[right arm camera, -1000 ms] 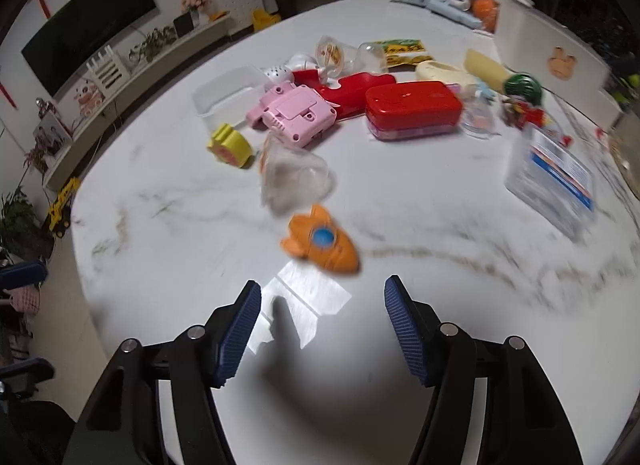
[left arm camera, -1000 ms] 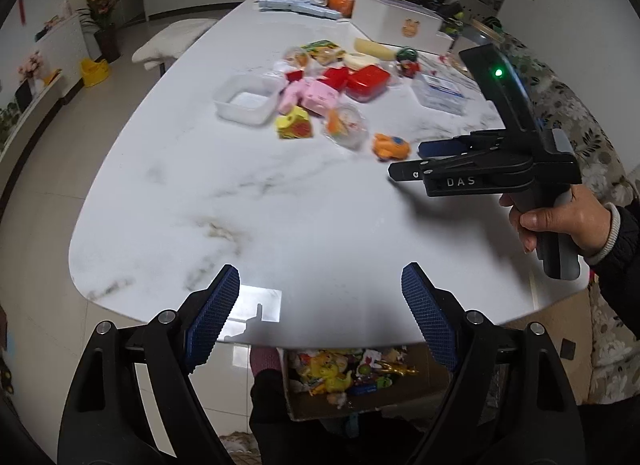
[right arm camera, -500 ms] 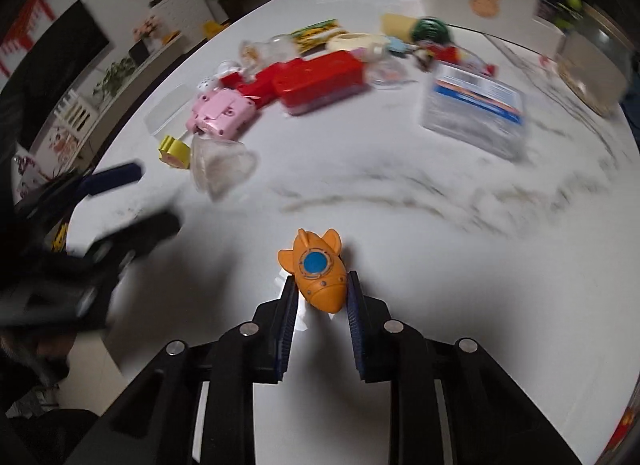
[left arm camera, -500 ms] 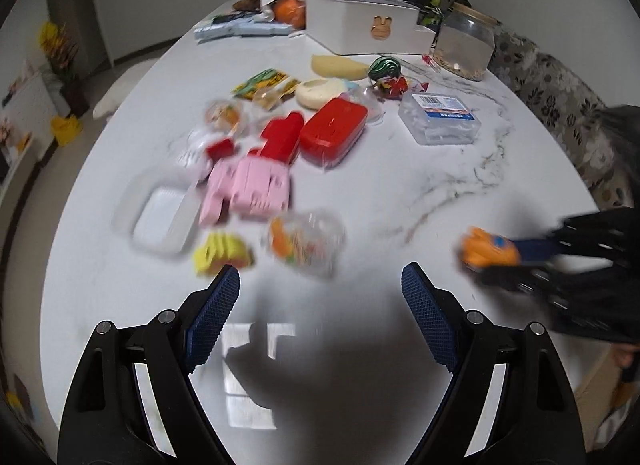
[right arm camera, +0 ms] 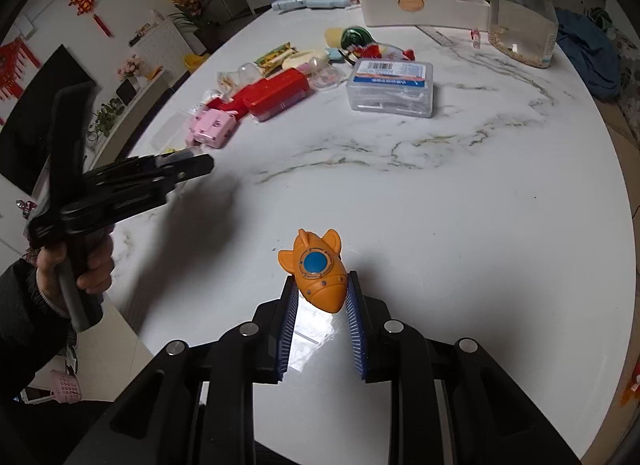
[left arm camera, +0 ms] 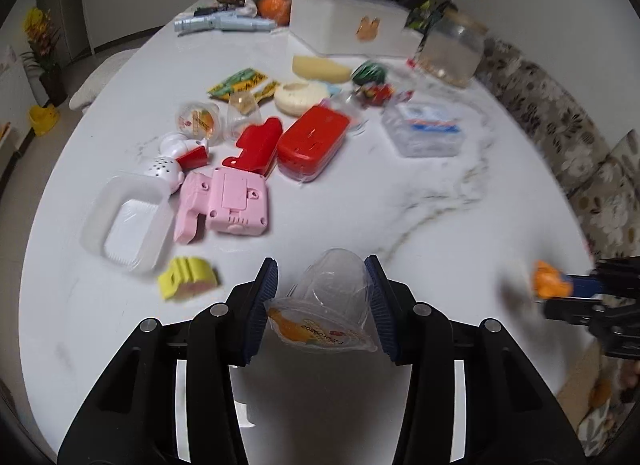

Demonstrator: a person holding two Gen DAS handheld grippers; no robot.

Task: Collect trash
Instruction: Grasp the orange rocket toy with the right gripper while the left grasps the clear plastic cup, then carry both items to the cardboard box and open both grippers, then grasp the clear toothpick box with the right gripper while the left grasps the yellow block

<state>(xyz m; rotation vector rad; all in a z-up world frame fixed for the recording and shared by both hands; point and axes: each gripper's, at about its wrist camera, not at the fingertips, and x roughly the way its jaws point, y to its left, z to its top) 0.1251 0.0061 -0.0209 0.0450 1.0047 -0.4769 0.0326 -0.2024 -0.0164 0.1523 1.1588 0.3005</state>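
My left gripper is shut on a clear plastic jelly cup with an orange printed lid, held above the white marble table. My right gripper is shut on an orange toy rocket with a blue porthole, held over the table's near part. The rocket also shows in the left wrist view at the far right, in the right gripper's tip. The left gripper shows in the right wrist view at the left; the cup is hidden there.
Farther on the table lie a pink toy, a red case, a clear tray, a yellow piece, snack wrappers, a clear lidded box, a white box and a glass jar.
My left gripper moved forward and closed on the jelly cup, which stood on the table before. My right gripper closed on the orange rocket and drew it back toward the near edge.
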